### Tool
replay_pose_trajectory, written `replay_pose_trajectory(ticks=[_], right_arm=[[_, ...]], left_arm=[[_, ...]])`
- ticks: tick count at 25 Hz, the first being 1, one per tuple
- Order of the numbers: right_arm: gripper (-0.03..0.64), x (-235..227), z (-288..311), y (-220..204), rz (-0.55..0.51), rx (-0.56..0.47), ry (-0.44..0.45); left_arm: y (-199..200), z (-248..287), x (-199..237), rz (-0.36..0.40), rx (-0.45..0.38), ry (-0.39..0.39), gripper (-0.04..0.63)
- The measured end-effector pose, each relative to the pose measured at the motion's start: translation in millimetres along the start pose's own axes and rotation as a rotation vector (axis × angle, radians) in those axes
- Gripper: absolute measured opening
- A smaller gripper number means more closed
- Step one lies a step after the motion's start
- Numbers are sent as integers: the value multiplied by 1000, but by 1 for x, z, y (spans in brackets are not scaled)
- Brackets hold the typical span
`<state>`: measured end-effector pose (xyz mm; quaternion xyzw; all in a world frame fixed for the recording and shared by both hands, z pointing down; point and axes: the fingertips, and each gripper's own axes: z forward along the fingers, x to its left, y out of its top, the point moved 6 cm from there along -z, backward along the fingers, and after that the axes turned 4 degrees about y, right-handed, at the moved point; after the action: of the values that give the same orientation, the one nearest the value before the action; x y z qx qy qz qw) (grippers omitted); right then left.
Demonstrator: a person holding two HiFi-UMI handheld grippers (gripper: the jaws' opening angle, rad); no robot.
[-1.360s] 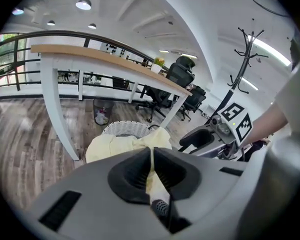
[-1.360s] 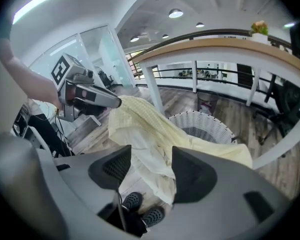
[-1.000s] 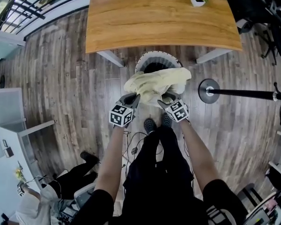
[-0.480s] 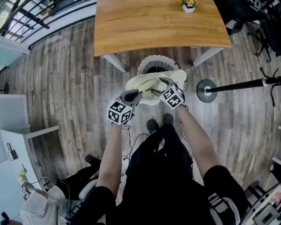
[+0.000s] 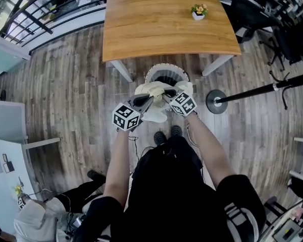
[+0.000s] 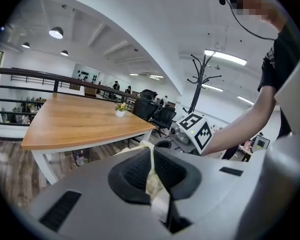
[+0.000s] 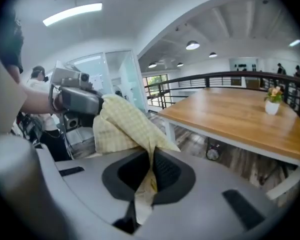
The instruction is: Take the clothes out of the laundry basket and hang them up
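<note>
A pale yellow checked garment (image 5: 156, 96) hangs bunched between my two grippers, just above the round white laundry basket (image 5: 166, 73), whose dark inside shows behind it. My left gripper (image 5: 147, 101) is shut on one edge of the cloth (image 6: 152, 174), pinched between its pads. My right gripper (image 5: 166, 95) is shut on another part of the cloth (image 7: 140, 134), which spills out from its pads toward the left gripper (image 7: 77, 100). The two grippers are close together, their tips nearly facing each other.
A wooden table (image 5: 161, 19) with a small potted plant (image 5: 198, 11) stands right behind the basket. A coat stand lies across the right, its round base (image 5: 215, 101) on the floor and its pole (image 5: 272, 87) running right. My shoes (image 5: 166, 135) are just behind the garment. Office chairs (image 5: 247, 14) stand at the far right.
The right gripper has moved in and closed on the garment. The cloth, wide and spread a second ago, is now gathered small between the two grippers, which have come closer together.
</note>
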<state>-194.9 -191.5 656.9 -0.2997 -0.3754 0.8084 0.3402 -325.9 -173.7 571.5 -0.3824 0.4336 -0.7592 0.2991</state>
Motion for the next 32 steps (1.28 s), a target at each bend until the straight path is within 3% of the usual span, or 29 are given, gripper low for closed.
replay_pose_trajectory(ticks=[5, 15, 25, 32], right_arm=[[15, 0, -50, 33, 38, -174, -93], [17, 22, -130, 77, -44, -335, -221], [17, 20, -207, 54, -12, -402, -330], [17, 14, -289, 17, 21, -441, -405]], left_arm=[[19, -12, -9, 54, -9, -3, 35], [75, -12, -41, 178, -94, -67, 35], [98, 32, -97, 241, -94, -161, 35], [102, 83, -166, 253, -87, -260, 35]])
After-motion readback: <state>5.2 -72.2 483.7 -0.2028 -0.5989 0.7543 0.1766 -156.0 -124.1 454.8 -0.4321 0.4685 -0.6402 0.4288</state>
